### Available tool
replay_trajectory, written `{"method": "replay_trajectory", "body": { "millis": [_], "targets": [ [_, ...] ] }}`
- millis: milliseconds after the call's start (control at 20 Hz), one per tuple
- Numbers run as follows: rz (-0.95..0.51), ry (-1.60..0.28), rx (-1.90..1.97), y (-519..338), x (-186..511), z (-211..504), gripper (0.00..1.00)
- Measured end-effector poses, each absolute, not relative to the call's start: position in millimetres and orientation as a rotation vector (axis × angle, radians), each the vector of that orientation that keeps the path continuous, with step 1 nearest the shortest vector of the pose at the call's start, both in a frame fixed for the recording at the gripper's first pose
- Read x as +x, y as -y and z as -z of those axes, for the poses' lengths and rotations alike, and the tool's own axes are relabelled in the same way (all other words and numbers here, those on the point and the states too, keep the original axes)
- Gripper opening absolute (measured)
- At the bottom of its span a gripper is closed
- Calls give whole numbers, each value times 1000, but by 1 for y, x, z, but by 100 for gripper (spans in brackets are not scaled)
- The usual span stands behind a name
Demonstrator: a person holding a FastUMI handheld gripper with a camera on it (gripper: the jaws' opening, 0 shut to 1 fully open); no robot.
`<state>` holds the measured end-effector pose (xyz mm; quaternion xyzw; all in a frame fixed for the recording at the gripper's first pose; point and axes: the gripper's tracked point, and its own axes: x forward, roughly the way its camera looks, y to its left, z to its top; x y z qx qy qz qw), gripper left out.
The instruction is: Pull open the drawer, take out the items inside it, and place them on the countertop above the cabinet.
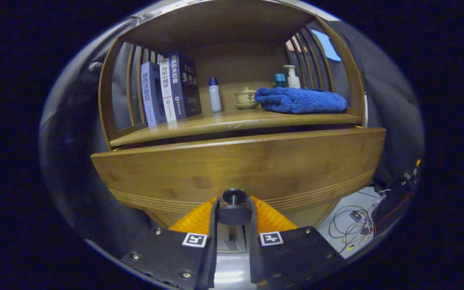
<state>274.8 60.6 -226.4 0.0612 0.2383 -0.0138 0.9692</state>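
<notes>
- Dark round knob (pixel 234 205) sits pinched between the jaws of the gripper (pixel 234 209), both fingers pressing its sides.
- Pull straight back, level, keeping the squeeze so the knob cannot slip.
- Drawer (pixel 240 165) front stands just ahead, seemingly barely open; gripper points squarely at it.
- Countertop (pixel 232 121) above carries books (pixel 169 88) and a blue towel (pixel 300 100).

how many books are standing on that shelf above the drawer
3, upright in a row at the shelf end away from the blue towel: a pale book, a white book, a dark book. More may hide behind them.
</notes>
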Motion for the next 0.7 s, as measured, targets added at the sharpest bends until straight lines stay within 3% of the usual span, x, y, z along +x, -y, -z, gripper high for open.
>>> {"method": "replay_trajectory", "body": {
  "millis": [450, 700],
  "targets": [
    [79, -523, 77, -57, 188, 224, 33],
    [83, -508, 73, -61, 175, 216, 34]
  ]
}}
